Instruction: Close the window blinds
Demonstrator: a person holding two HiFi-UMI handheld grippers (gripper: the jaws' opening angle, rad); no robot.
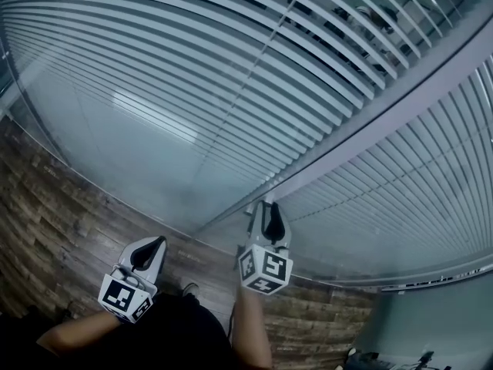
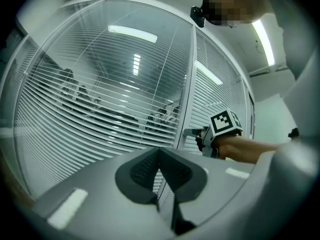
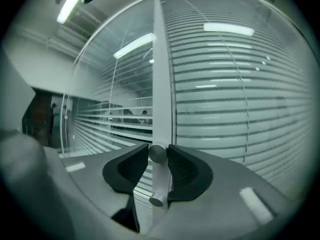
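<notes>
Looking at two glass panels with window blinds (image 1: 192,68) behind them. I see gaps between the left panel's slats, while the right panel's slats look closer to shut. A white frame post (image 1: 400,91) runs between the panels. My right gripper (image 1: 266,206) is up against that post, clenched on a small round silver knob (image 3: 158,153), with a second knob (image 3: 156,201) just below it. My left gripper (image 2: 160,153) is nearer me on the left, jaws pressed together, nothing in them.
</notes>
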